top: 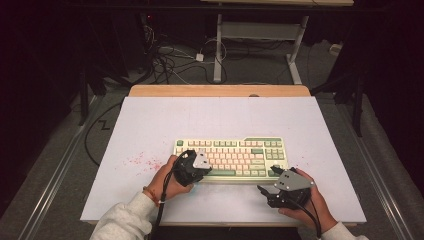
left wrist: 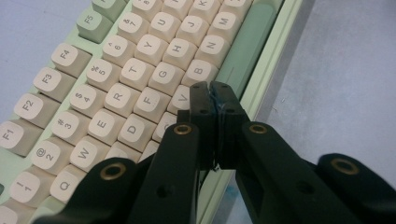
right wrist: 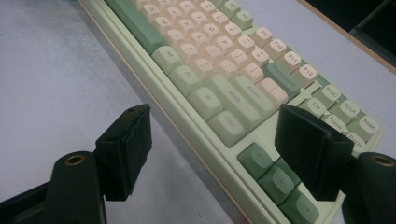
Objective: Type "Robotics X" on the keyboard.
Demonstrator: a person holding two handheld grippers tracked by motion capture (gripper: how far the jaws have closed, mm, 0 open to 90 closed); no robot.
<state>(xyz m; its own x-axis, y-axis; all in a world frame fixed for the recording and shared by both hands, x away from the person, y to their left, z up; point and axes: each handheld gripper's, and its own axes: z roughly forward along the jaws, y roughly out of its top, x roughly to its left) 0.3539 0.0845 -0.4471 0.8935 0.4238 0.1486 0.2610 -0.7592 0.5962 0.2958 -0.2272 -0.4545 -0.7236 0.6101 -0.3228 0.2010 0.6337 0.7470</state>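
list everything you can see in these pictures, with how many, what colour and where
keyboard: one, cream keys with green accents, near middle of the table
table: one, pale grey top, wooden far edge
red specks: scattered patch, left of the keyboard
cables: several, dark and white, on the floor beyond the table
left tongs: one, black, shut, tips over the keyboard's bottom letter row
right tongs: one, black, open, by the keyboard's arrow-key corner
hands: two, pale sleeves, near edge

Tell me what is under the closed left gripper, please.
The left gripper, jaws shut and empty, hangs over the keyboard: V and part of a key beside it show beside the tips. Whatever lies straight beneath the jaws is covered.
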